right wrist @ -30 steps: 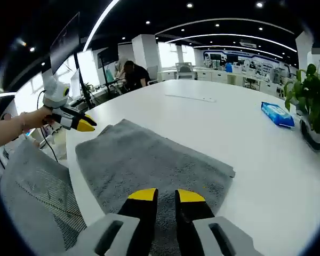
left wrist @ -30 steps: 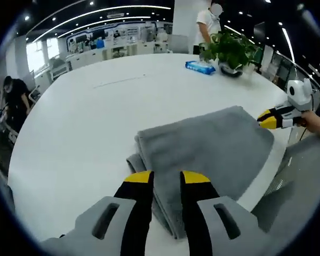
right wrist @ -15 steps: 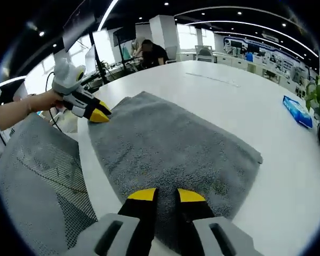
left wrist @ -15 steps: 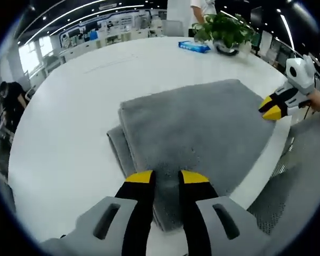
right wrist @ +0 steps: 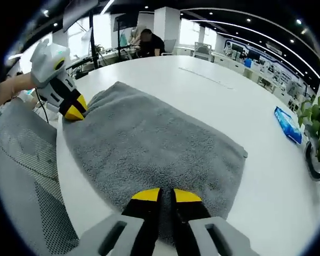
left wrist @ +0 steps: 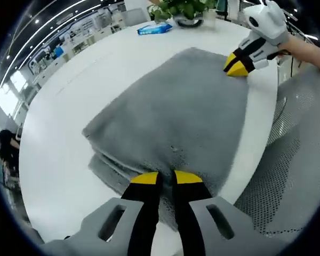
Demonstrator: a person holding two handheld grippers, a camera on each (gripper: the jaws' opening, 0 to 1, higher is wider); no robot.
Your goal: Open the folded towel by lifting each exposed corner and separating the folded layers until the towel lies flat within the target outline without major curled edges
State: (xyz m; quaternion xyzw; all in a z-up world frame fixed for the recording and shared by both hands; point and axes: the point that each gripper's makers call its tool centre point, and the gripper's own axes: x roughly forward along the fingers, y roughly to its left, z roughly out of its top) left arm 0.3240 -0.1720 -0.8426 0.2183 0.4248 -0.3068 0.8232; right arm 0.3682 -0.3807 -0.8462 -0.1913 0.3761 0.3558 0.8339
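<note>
A grey folded towel (left wrist: 170,106) lies on the white round table (left wrist: 58,112), close to its near edge. In the left gripper view my left gripper (left wrist: 166,178) has its jaws nearly together on the towel's near edge, at a corner where stacked layers show. My right gripper (left wrist: 236,68) comes in at the upper right, its yellow tips pinched on the far corner. In the right gripper view the towel (right wrist: 149,144) spreads ahead. My right gripper (right wrist: 166,194) is shut on its near edge, and my left gripper (right wrist: 73,112) holds the far left corner.
A blue packet (left wrist: 154,29) and a potted plant (left wrist: 184,8) stand far across the table; the packet (right wrist: 288,125) also lies right of the towel. A grey mesh chair (left wrist: 293,176) sits right by the table's edge. A person (right wrist: 149,42) sits at a desk behind.
Both cameras have tipped down and closer over the towel. The jaws of both grippers have narrowed onto the towel's near-edge corners.
</note>
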